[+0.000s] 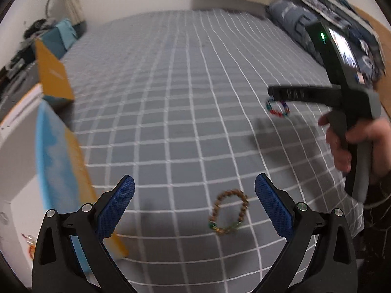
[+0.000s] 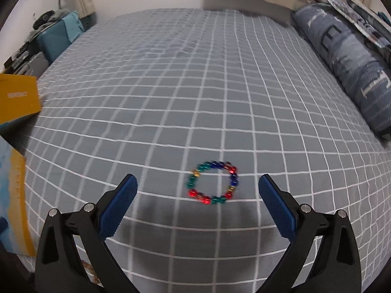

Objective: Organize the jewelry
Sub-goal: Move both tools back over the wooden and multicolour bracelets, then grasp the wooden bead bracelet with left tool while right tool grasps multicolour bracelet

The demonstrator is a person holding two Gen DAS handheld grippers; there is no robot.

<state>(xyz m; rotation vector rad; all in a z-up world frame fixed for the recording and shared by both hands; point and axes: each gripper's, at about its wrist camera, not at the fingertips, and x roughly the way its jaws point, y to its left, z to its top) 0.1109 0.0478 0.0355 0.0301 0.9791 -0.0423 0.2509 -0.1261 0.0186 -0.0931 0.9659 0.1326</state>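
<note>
A brown wooden-bead bracelet (image 1: 228,212) lies on the grey checked bedspread (image 1: 171,97), just ahead of and between the fingers of my left gripper (image 1: 194,183), which is open and empty. A multicoloured glass-bead bracelet (image 2: 212,183) lies on the bedspread (image 2: 195,85) between the fingers of my right gripper (image 2: 198,182), which is open and empty above it. In the left wrist view the right gripper (image 1: 271,91) hovers over that bracelet (image 1: 277,107) at the right.
An open box with yellow and blue flaps (image 1: 56,131) and a white interior stands at the bed's left edge; it also shows in the right wrist view (image 2: 17,97). A blue patterned pillow (image 2: 347,61) lies along the right side. Cluttered shelves (image 1: 22,56) stand far left.
</note>
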